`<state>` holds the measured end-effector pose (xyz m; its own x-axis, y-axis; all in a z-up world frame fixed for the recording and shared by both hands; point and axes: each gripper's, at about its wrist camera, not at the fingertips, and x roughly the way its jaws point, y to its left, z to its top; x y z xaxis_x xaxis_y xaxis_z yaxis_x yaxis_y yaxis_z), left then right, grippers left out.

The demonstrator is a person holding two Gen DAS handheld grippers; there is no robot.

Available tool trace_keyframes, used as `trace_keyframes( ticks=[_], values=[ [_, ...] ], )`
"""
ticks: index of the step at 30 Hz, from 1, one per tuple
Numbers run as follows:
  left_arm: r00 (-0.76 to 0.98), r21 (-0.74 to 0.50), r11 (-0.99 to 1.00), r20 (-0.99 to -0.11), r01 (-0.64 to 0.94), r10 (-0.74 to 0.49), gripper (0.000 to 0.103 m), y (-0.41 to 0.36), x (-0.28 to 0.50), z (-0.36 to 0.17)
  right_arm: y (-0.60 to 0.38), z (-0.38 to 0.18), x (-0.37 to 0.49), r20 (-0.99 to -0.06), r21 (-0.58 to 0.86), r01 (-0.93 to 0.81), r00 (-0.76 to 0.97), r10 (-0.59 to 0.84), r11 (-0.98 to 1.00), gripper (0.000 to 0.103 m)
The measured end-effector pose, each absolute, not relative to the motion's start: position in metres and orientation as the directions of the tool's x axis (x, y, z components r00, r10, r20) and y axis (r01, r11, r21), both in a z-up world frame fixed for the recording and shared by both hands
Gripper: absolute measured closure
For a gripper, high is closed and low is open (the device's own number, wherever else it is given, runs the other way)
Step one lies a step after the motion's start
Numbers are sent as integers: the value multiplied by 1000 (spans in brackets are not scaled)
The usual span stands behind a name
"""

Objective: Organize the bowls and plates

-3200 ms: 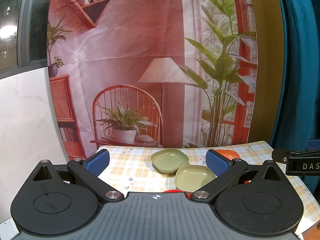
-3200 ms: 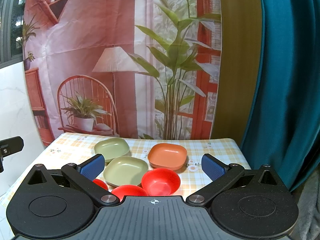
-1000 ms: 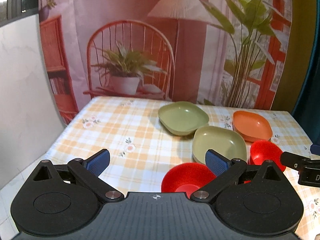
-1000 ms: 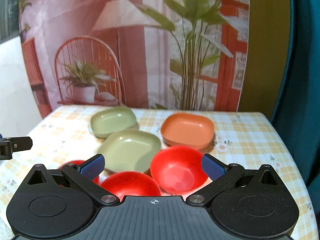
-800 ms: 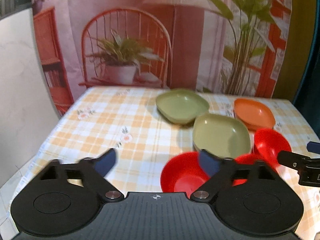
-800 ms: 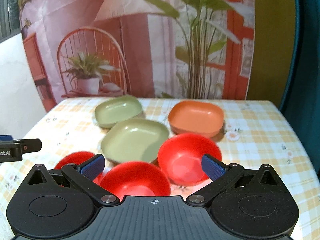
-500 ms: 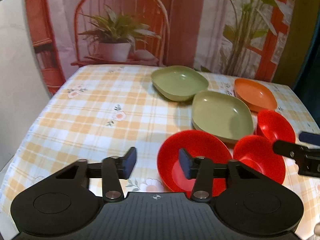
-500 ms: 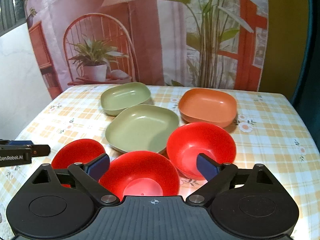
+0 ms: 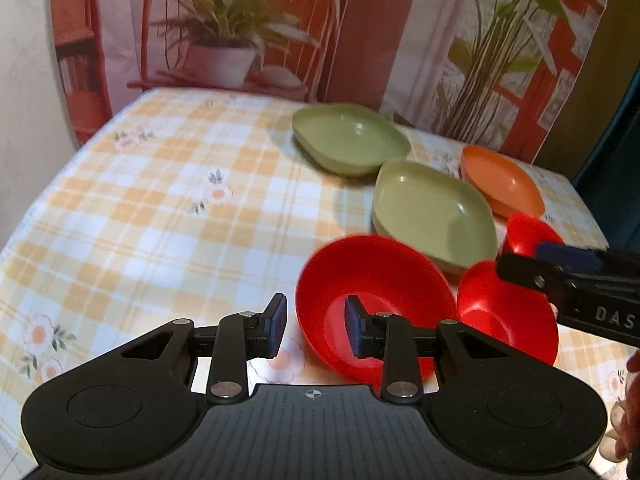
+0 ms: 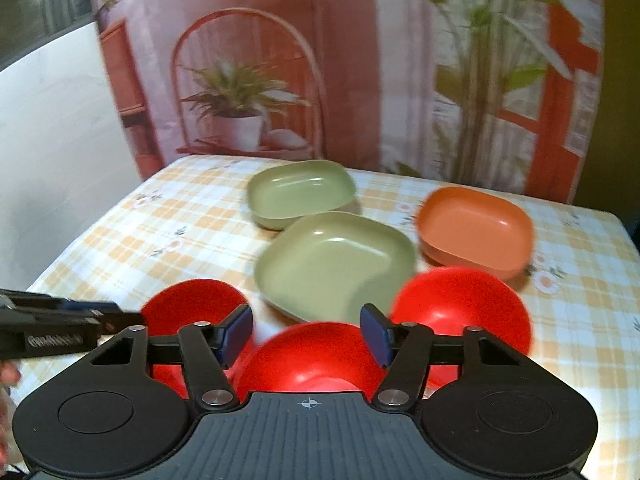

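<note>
Red bowls sit in a row at the near edge of the checked surface (image 9: 160,184). Our left claw (image 9: 314,322) straddles the near-left rim of the left red bowl (image 9: 372,280), jaws closing, pads not yet pressing as far as we can tell. Our right claw (image 10: 306,334) hangs over the middle red bowl (image 10: 308,356), jaws closing, nothing pinched. Right red bowl (image 10: 460,300) lies beside it. Behind them: two green dishes (image 10: 336,264) (image 10: 300,192) and an orange dish (image 10: 476,228).
</note>
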<state>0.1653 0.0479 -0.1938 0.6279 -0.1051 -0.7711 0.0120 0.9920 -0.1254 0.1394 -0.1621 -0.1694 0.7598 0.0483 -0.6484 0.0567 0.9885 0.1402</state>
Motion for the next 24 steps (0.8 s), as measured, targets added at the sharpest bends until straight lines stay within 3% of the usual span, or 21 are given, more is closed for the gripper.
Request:
trace_keyframes(
  ticks=[5, 10, 15, 17, 24],
  values=[
    [591, -151, 988, -799, -14, -114, 69, 50, 168, -205, -140, -175, 157, -664, 122, -37, 740, 110, 992, 63],
    [568, -150, 988, -817, -45, -98, 70, 53, 170, -212, -133, -183, 171, -685, 138, -64, 715, 142, 988, 69],
    [553, -204, 977, -822, -59, -139, 77, 59, 173, -219, -133, -192, 179, -708, 151, -68, 689, 156, 986, 73],
    [549, -222, 974, -821, -52, -158, 89, 59, 175, -221, -133, -196, 183, -718, 155, -69, 677, 161, 985, 74],
    [561, -228, 973, -811, -39, -167, 91, 58, 177, -222, -133, -202, 187, -731, 172, -72, 660, 176, 982, 80]
  ],
)
